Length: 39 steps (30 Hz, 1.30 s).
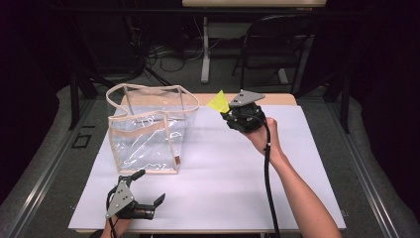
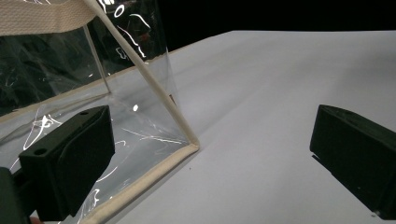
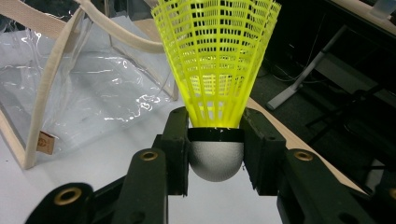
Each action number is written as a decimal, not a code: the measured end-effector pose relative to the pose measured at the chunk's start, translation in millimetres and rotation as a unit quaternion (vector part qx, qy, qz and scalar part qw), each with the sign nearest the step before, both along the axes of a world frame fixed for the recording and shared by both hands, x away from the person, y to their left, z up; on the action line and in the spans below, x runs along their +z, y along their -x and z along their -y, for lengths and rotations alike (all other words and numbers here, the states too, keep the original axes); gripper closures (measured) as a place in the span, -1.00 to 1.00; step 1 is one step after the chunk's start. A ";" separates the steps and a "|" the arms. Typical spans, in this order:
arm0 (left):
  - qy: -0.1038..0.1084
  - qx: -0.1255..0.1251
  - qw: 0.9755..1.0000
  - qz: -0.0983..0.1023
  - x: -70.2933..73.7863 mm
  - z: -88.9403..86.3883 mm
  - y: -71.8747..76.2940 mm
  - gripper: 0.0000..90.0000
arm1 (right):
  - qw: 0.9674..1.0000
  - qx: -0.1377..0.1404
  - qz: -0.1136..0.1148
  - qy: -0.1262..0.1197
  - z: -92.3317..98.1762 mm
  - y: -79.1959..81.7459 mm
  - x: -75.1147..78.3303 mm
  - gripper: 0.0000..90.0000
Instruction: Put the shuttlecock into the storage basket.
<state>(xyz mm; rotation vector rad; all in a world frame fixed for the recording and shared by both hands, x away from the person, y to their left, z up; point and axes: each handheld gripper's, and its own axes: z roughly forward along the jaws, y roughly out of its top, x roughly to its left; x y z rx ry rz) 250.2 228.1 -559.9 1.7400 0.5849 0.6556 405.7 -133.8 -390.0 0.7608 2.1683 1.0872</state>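
A yellow plastic shuttlecock [image 3: 215, 70] with a grey round nose is clamped by its base between the jaws of my right gripper [image 3: 215, 154]. In the high view that shuttlecock [image 1: 218, 102] is held above the far middle of the table by the right gripper [image 1: 229, 116], just right of a clear plastic bag [image 1: 148, 129] with beige trim. The bag stands upright with its mouth open. My left gripper [image 1: 150, 187] rests open near the table's front left edge, just in front of the bag's near corner [image 2: 189, 144]. Nothing sits between its jaws.
The white tabletop [image 1: 223, 178] spreads wide between the two grippers. A wooden strip [image 1: 277, 99] runs along the far edge. Beyond the table stand a dark chair [image 1: 277, 44] and a table leg [image 1: 205, 49] among floor cables.
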 end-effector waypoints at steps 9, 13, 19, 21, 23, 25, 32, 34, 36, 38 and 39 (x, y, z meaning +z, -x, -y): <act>0.001 -0.001 1.000 0.001 0.2 -0.3 -0.1 -1.00 | 1.000 0.003 0.005 0.003 -3.7 -2.7 9.0 0.43; 0.001 -0.002 1.000 0.000 0.2 -0.4 -0.1 -1.00 | 1.000 0.005 0.009 0.004 -5.7 -3.8 13.1 0.43; 0.002 -0.001 1.000 0.001 0.2 -0.4 -0.1 -1.00 | 1.000 0.006 0.012 0.006 -10.0 -4.7 18.8 0.43; 0.002 -0.002 1.000 0.002 0.3 -0.6 0.0 -1.00 | 1.000 0.007 0.014 0.007 -11.4 -5.3 20.6 0.43; 0.001 -0.002 1.000 0.002 0.4 -0.5 0.0 -1.00 | 1.000 0.008 0.014 0.008 -12.8 -5.8 22.0 0.43; 0.002 -0.002 1.000 0.002 0.4 -0.5 0.1 -1.00 | 1.000 0.009 0.016 0.009 -14.0 -6.1 23.4 0.43; 0.002 -0.002 1.000 0.002 0.3 -0.4 0.2 -1.00 | 1.000 0.013 0.020 0.012 -19.0 -7.2 29.2 0.43; 0.001 -0.002 1.000 0.002 0.4 -0.4 0.3 -1.00 | 1.000 0.015 0.022 0.012 -20.7 -7.6 31.0 0.43; 0.001 -0.002 1.000 0.002 0.3 -0.4 0.3 -1.00 | 1.000 0.017 0.022 0.013 -22.7 -7.7 33.0 0.43; 0.002 -0.002 1.000 0.003 0.3 -0.4 0.2 -1.00 | 0.999 0.018 0.024 0.015 -24.7 -8.1 35.0 0.43; 0.001 -0.002 1.000 0.003 0.3 -0.4 0.2 -1.00 | 0.999 0.019 0.024 0.015 -26.0 -8.4 36.0 0.43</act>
